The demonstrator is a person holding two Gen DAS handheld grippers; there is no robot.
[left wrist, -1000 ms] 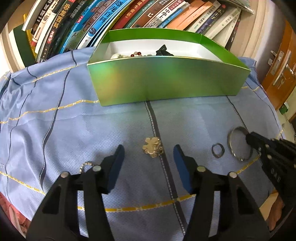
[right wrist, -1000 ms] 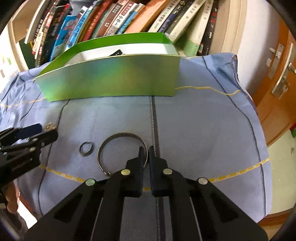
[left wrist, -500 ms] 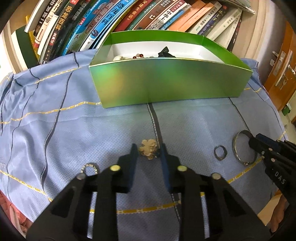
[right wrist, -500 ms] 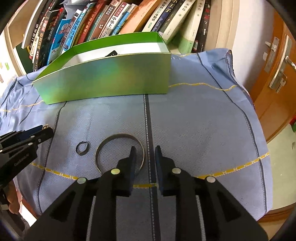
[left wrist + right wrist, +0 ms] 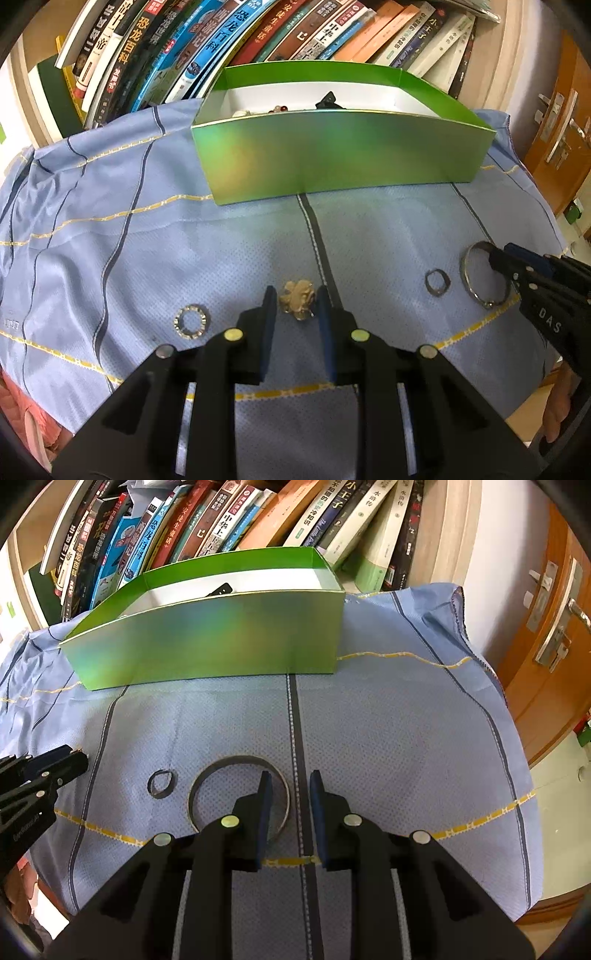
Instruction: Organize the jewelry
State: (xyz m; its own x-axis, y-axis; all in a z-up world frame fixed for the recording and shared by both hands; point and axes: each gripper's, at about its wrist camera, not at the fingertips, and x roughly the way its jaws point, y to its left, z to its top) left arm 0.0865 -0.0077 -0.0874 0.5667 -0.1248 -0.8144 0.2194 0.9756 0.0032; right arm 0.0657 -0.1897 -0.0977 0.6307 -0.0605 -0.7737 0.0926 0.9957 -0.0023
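Pickup is the step in hand, on both sides at once. Several pieces already lie inside the green box [image 5: 343, 158] at the top centre of the left view, and four more lie loose on the blue cloth [image 5: 184, 240] below it.

My left gripper [image 5: 296, 295] has just been closing from wide to a narrow gap, then easing back slightly. Its tips now bracket the gold flower charm [image 5: 297, 300] at lower centre of the frame. Each pad sits just beside the charm's edge. The charm lies flat on the cloth, and I cannot see the pads pressing it yet.

My right gripper [image 5: 290, 786] has just been opening from almost shut to a small gap. In its own view, at lower centre, one finger stands inside the metal bangle [image 5: 236, 759] and the other outside, so the bangle's right rim runs between the jaws. Nothing is clamped there either.

A small dark ring [image 5: 437, 282] lies just left of the bangle, and a toothed silver ring [image 5: 192, 320] lies at lower left of the left view. Neither is being handled.

Next, I judge, both sets of jaws need to close. The charm is low and lumpy, so the left tips should stay right down at the cloth or they may skate over it. The thin bangle rim wants a square pinch. After that, each piece must be lifted clear of the box's tall front wall and released inside.
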